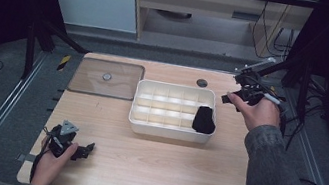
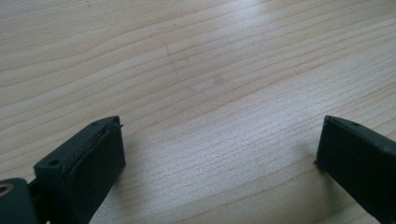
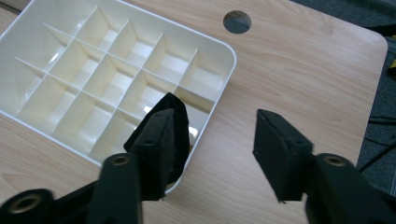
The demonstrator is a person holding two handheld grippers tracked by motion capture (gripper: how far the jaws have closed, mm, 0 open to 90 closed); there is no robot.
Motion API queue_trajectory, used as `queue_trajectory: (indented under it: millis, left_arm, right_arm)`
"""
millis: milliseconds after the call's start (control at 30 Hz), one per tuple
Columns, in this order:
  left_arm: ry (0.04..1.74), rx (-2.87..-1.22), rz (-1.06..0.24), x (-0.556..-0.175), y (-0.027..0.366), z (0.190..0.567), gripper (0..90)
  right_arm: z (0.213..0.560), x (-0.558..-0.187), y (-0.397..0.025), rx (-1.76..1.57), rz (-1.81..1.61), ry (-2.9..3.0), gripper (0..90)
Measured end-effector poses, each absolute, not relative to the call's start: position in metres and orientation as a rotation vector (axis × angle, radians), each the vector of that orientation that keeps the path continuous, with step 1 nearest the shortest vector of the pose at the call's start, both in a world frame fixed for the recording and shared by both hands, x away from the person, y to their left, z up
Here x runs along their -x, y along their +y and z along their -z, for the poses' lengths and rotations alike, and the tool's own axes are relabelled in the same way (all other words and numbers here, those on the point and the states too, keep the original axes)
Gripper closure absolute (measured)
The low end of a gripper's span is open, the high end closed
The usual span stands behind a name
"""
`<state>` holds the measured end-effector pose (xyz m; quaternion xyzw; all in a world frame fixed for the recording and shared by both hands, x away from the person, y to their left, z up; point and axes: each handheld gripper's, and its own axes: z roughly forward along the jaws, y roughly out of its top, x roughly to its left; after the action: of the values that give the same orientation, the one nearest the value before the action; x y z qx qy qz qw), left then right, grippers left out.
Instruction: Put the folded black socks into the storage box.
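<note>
So nearest the person, the left tongs (image 1: pixel 84 150) sit low on the pale wooden bench (image 1: pixel 151 161), spread wide with nothing but bare wood grain between them in the left gripper view. Basically parked.

Further out is the white plastic divided organizer tray (image 1: pixel 166 131), and the soft black bundle of cloth (image 1: pixel 204 120) is already lying in its right-end section, flopping a bit over the dividers rather than tucked into one cell. Left of the tray, the clear flat lid with a round knob (image 1: pixel 106 78) lies on the bench.

Farthest away, the right tongs (image 1: pixel 229 98) hover just off the tray's right rim, released and holding nothing. In the right gripper view, one jaw sits in front of the cloth (image 3: pixel 180 114) and the other over bare bench.

What could go wrong, I reckon: if the right tongs go back in at this angle, a jaw could clip the rim and shove the light tray sideways. Also, the cloth riding over the dividers might stop the lid seating flat.
</note>
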<state>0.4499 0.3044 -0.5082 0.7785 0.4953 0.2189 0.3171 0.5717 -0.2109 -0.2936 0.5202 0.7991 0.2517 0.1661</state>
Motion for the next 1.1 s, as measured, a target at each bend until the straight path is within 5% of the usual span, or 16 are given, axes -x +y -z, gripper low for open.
queue_trajectory:
  millis: [400, 1100]
  left_arm:
    - [1.304, -2.049, -0.576, -0.45, 0.304, 0.508, 0.3]
    - [1.3, -2.052, -0.567, -0.45, 0.304, 0.508, 0.0]
  right_arm:
    - [0.29, -0.583, -0.199, -1.431, -0.706, 2.295, 89.7]
    - [0.335, -0.607, -0.156, -1.4, -0.614, 2.431, 90.0]
